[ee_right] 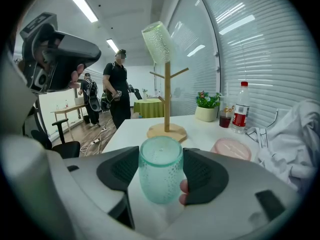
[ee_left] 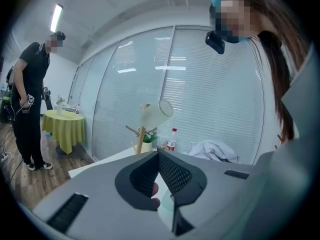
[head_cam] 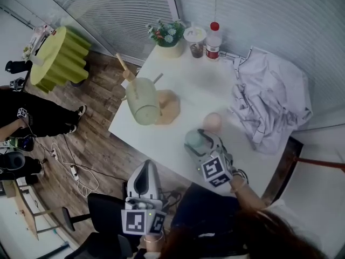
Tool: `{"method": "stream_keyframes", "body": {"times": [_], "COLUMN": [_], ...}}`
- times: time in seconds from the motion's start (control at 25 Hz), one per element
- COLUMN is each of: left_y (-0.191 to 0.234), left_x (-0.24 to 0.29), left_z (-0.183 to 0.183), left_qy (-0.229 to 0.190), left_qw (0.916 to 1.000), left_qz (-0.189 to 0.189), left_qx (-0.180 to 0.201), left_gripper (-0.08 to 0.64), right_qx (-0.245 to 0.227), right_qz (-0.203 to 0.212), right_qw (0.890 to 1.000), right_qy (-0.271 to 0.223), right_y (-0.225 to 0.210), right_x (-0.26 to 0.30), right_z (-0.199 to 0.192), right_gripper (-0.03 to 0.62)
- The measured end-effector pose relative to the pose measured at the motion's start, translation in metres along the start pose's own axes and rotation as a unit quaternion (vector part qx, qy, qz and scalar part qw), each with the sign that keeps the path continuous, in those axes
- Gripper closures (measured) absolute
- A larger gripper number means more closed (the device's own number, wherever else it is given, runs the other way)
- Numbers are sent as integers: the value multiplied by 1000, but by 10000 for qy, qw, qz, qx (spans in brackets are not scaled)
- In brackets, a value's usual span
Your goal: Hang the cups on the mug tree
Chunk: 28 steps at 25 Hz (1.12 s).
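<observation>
A bumpy green cup (ee_right: 160, 181) is seen between the right gripper's (ee_right: 161, 156) open jaws. The left gripper (ee_left: 159, 155) is shut, empty

**A:** So what does the rig look like up close?

**B:** The left gripper (head_cam: 144, 166) and right gripper (head_cam: 195, 139) are twins. Both have smooth light-grey plastic shells with rounded humps. The pads (ee_right: 117, 171) are near-black with a fine mesh texture, and there are dark rectangular slots (ee_left: 67, 211) cut into the shell. Each one has a marker cube (head_cam: 215, 170) with black squares on white.

**A:** And the person holding them?

**B:** Long brown hair (head_cam: 269, 236), a dark top (head_cam: 205, 215), and a small black camera (ee_left: 215, 41) up by the head. Can't make out any screws or cables on the grippers.
</observation>
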<state>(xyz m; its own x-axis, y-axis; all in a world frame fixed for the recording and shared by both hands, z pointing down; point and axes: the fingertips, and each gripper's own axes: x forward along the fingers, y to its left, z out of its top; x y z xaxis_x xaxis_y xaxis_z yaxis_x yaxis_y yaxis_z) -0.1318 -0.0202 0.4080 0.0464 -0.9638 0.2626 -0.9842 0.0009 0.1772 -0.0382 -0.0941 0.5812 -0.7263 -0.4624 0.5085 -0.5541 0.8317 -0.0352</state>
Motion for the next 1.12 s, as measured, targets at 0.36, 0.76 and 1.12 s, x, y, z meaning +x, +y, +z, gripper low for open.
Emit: {"method": "stream_keyframes", "body": {"times": [0.36, 0.76, 1.12], "left_y": [-1, -8, -18], "left_x": [-4, -17, -36], "left_z": [2, 11, 18], "left_qy": [-1, -131, -294], "left_qw": [10000, 9997, 9989], "left_qz": [-31, -130, -236], "left_qx": [74, 165, 295], "left_gripper": [558, 558, 558], "right_qx": [-72, 14, 60], "right_qz": [-39, -169, -296], "right_qw": [10000, 9995, 9986], "right_qy": [-40, -276, -443], "right_y": [1, 1, 6], "right_x": [-1, -19, -36], "right_z": [1, 15, 22], "right_gripper": [310, 310, 310]}}
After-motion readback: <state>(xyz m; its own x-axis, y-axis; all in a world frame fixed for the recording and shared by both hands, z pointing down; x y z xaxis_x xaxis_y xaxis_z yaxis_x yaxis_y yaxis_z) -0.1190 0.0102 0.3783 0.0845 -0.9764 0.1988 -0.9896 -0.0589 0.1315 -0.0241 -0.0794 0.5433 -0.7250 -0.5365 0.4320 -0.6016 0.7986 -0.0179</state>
